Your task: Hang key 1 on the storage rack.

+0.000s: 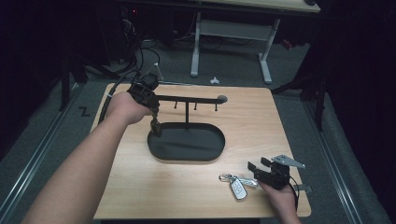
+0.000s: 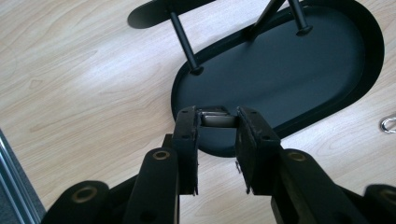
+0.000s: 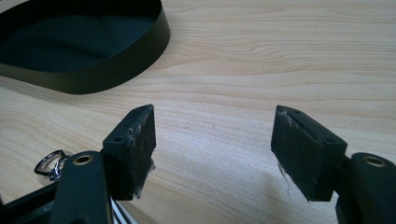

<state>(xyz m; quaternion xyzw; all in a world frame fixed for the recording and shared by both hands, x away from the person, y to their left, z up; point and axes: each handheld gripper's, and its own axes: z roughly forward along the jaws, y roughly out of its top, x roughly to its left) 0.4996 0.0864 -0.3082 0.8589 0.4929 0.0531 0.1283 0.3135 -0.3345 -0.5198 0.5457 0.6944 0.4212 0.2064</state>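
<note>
While the high view looks down, the left gripper (image 1: 155, 125) hangs over the black oval tray (image 1: 187, 156) beneath the key rack (image 1: 189, 99).

Left gripper view: jaws pinch a small silver-grey fob (image 2: 215, 119); hard, light, likely slippery, best held across flat faces.

Right gripper view: right gripper (image 3: 215, 140) jaws spread, nothing between; key ring (image 3: 48, 164) beside.

The high view looks down on the table (image 1: 261, 116); both gripper views sit close, sharing the black tray (image 2: 280, 65).
</note>
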